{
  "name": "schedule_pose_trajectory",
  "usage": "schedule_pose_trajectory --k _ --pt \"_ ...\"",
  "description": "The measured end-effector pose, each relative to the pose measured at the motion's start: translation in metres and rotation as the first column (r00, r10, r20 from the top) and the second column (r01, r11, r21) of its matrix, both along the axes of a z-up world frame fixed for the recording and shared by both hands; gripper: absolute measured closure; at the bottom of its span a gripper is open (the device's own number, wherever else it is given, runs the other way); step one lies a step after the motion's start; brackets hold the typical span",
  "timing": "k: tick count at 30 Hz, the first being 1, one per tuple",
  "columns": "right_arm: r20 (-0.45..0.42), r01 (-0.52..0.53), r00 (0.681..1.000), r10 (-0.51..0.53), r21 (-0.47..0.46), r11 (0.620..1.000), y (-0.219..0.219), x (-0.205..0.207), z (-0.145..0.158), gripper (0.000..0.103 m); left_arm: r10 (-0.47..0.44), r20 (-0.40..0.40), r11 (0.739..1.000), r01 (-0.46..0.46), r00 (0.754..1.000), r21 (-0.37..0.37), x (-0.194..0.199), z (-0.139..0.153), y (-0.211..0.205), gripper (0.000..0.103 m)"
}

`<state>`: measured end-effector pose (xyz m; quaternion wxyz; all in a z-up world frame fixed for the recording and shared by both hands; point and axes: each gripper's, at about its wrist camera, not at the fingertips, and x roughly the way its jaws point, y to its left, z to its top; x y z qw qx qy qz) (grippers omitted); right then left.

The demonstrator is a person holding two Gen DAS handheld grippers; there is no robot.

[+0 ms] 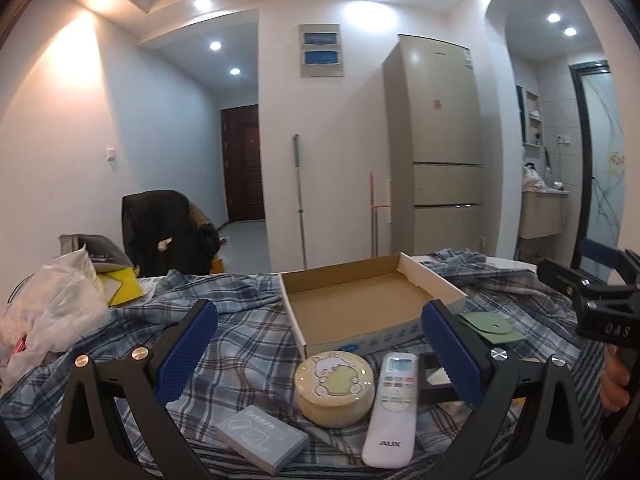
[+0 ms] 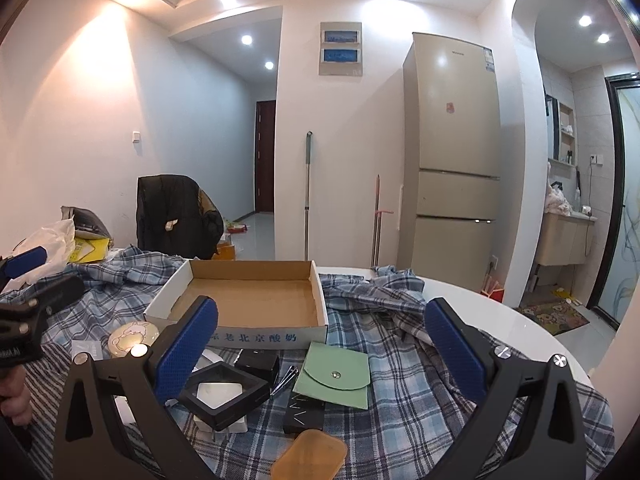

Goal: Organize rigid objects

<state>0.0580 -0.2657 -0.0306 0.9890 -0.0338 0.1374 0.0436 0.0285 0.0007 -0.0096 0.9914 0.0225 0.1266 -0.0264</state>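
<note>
An empty cardboard box (image 1: 352,300) (image 2: 248,294) sits on a plaid cloth. In the left wrist view, my left gripper (image 1: 320,344) is open and empty above a round cream tin with a rabbit picture (image 1: 335,388), a white AUX remote (image 1: 392,404) and a grey card box (image 1: 262,442). In the right wrist view, my right gripper (image 2: 320,344) is open and empty over a green pouch (image 2: 334,376), a black frame case (image 2: 222,394), a small black box (image 2: 257,362), a flat black card (image 2: 304,416) and an amber pad (image 2: 310,456).
The plaid cloth (image 2: 400,380) covers a white round table (image 2: 520,328). A plastic bag (image 1: 52,304) and yellow packet (image 1: 120,286) lie at the left. A chair with a black jacket (image 1: 168,232), a fridge (image 1: 444,148) and mops stand behind.
</note>
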Motion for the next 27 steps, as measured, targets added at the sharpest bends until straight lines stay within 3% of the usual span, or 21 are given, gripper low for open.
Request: schedule_pose_trajectory --k 7,10,14,19,23,26,27 --pt "-0.048 0.036 0.998 -0.033 0.078 0.996 -0.016 0.009 0.004 0.0 0.026 -0.012 0.999 -0.026 1.0 0.026 -0.004 0.027 -0.007 0.0" --pt "-0.096 -0.052 0.993 0.062 0.102 0.993 -0.02 0.012 0.019 0.0 0.006 -0.013 0.999 -0.005 1.0 0.045 -0.003 0.042 -0.02 0.0" --pt "-0.195 -0.069 0.977 0.091 0.119 0.991 -0.02 0.018 0.032 0.0 -0.001 -0.077 1.0 0.002 0.997 0.012 0.003 0.053 -0.026 0.0" --pt "-0.276 -0.075 0.954 0.117 0.156 0.985 -0.022 0.03 0.036 0.001 -0.033 -0.065 0.999 0.031 0.997 -0.019 0.005 0.048 -0.02 0.0" --pt "-0.376 -0.078 0.917 0.135 0.163 0.984 -0.019 0.05 0.014 0.017 0.058 -0.001 0.995 -0.058 0.998 -0.076 0.004 0.025 0.0 0.0" --pt "-0.485 -0.08 0.862 0.149 0.16 0.984 -0.013 0.07 -0.016 0.033 0.039 -0.092 0.994 -0.048 0.995 -0.094 0.019 0.008 0.01 0.0" --pt "-0.527 -0.077 0.837 0.147 0.153 0.985 -0.011 0.077 -0.026 0.043 0.029 -0.112 0.995 -0.039 0.993 -0.097 0.025 0.003 0.01 0.0"
